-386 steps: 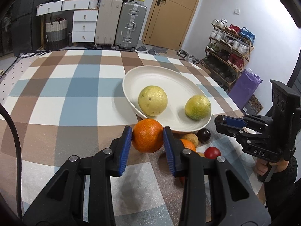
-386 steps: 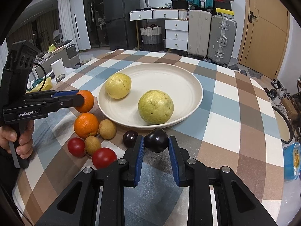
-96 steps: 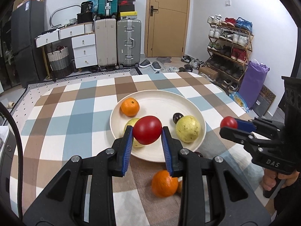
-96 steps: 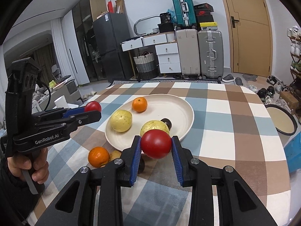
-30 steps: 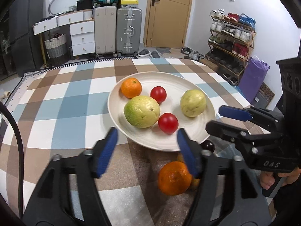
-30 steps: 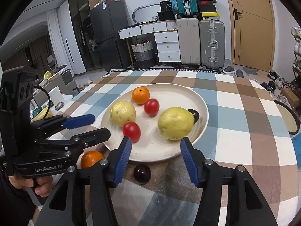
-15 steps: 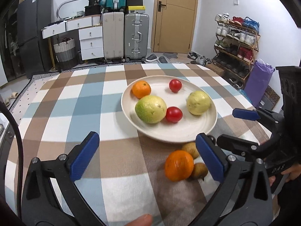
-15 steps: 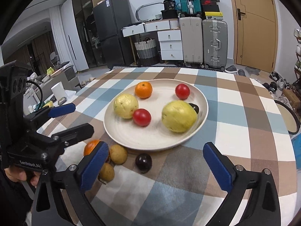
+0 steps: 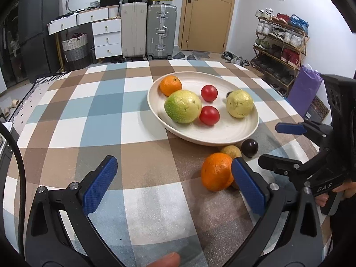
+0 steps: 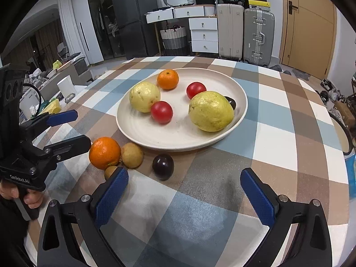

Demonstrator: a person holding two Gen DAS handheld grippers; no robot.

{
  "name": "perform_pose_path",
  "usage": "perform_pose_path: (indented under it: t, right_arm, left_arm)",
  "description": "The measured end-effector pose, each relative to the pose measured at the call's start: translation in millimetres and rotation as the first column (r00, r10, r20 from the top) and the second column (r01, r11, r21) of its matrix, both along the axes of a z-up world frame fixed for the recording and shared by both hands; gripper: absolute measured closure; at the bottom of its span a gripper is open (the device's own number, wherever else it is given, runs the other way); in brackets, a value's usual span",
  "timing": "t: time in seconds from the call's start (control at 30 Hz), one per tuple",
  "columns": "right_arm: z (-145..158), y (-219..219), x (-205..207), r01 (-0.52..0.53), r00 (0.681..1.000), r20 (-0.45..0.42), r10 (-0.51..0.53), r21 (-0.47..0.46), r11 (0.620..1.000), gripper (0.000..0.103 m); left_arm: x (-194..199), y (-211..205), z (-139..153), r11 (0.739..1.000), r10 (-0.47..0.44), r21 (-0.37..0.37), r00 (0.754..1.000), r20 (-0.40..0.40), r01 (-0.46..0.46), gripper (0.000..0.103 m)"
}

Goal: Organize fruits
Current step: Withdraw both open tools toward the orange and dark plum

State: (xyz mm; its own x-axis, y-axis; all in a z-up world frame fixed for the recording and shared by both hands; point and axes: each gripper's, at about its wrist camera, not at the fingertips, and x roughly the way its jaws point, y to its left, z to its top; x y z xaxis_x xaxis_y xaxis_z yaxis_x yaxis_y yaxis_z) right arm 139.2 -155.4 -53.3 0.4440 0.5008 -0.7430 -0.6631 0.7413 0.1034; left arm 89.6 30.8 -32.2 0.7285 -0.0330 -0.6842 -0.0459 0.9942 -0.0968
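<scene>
A white plate holds an orange, two yellow-green guavas, two red tomatoes and a dark plum. In front of the plate, on the checked cloth, lie another orange, a dark plum and two small brown fruits. My left gripper is open and empty, its right finger beside the loose orange. My right gripper is open and empty, just short of the loose plum.
The round table's cloth runs to edges on the left and the far side. Suitcases, white drawers and a shoe rack stand beyond. A dark round object sits off the table's right side. A thumb shows at the bottom edge.
Both grippers' jaws have spread from half open to wide open. Both have drawn back from the plate, so the loose fruits now show in front of them. One tomato rolled farther back on the plate.
</scene>
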Motion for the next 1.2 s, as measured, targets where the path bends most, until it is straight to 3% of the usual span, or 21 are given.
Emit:
perform_pose_path:
  t: [0.27,0.4,0.77,0.87,1.2]
  right_arm:
    - [-0.5,0.0,-1.9,-0.009,1.000,-0.003,0.009,-0.005,1.000,0.002]
    - [-0.2,0.8,-2.0,-0.014,1.000,-0.011,0.014,0.001,1.000,0.011]
    - [-1.5,8.1,-7.7,-0.064,0.998,-0.026,0.064,0.000,0.998,0.031]
    - [-3.6,11.5,-8.2,-0.079,0.996,-0.039,0.079,-0.004,0.997,0.041]
    - [-6.0,18.5,-8.3,-0.101,0.994,-0.048,0.100,-0.012,0.995,0.051]
  left_arm:
    - [2.1,-11.1,-4.5,0.999,-0.043,-0.001,0.999,-0.020,0.043,0.001]
    - [2.2,-13.6,-4.5,0.998,-0.062,-0.013,0.998,-0.017,0.062,0.002]
    - [3.3,-24.3,-8.7,0.991,-0.134,-0.032,0.990,-0.033,0.133,0.035]
    - [3.7,-25.6,-8.7,0.990,-0.141,-0.033,0.989,-0.034,0.140,0.036]
    - [8.2,-21.8,-13.2,0.984,-0.159,-0.092,0.986,-0.059,0.153,0.051]
